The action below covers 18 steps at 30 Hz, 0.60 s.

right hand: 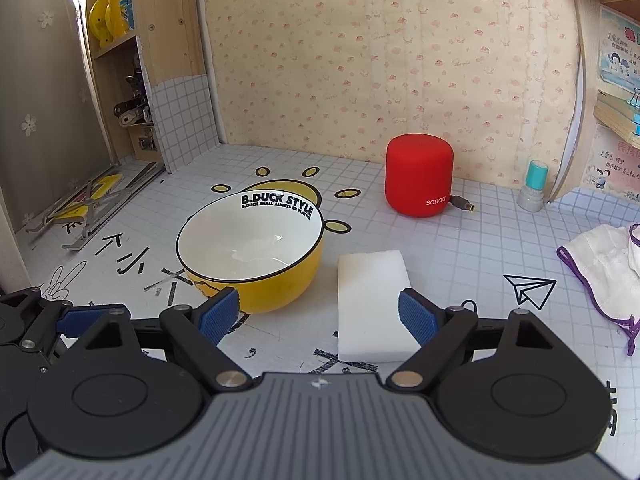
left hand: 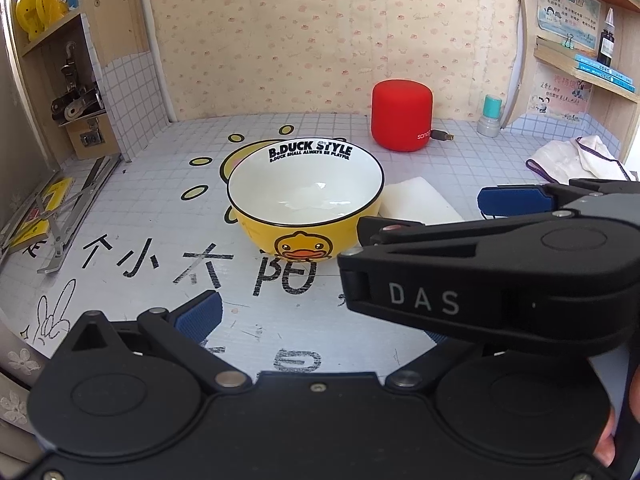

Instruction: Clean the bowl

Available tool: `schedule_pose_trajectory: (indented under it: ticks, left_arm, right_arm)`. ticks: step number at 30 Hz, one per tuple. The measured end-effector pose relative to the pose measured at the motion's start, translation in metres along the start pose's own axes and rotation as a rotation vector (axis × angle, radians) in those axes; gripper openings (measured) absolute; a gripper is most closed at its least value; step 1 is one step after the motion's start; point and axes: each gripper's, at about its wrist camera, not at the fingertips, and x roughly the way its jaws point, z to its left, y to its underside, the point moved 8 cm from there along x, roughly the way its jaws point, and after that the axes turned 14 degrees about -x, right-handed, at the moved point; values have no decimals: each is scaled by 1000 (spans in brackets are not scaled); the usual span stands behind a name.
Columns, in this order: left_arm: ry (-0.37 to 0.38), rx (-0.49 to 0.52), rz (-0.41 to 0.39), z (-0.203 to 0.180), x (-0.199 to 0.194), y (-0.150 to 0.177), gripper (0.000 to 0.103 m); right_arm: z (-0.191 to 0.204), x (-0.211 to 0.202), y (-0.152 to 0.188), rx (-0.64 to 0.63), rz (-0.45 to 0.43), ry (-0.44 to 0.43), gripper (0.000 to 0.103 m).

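A yellow duck-print bowl (left hand: pixel 304 200) (right hand: pixel 248 248) with a white, empty-looking inside stands upright on the tiled table. A white sponge block (left hand: pixel 416 200) (right hand: pixel 372 304) lies flat just right of it. My right gripper (right hand: pixel 320 316) (left hand: pixel 420 216) is open and holds nothing, hovering in front of the sponge and the bowl's right side. Its right blue pad (right hand: pixel 418 316) overlaps the sponge's near right edge in the picture. My left gripper (left hand: pixel 320 320) is open and empty, in front of the bowl. Its left pad (left hand: pixel 204 312) shows, while the right arm's black body hides its right finger.
A red cylindrical speaker (left hand: pixel 402 116) (right hand: pixel 418 176) with a cable plug stands at the back, and a teal-capped stamp (right hand: pixel 534 186) is to its right. A white cloth with purple trim (right hand: pixel 600 272) lies at the right. A folded metal stand (right hand: pixel 100 208) and shelves fill the left.
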Motion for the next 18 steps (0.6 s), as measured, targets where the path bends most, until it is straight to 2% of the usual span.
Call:
schedule_pose_trajectory:
  ticks: [18]
  left_arm:
    - [-7, -3, 4, 1, -2, 1, 103]
  right_arm:
    - [4, -2, 0, -5, -2, -1, 88]
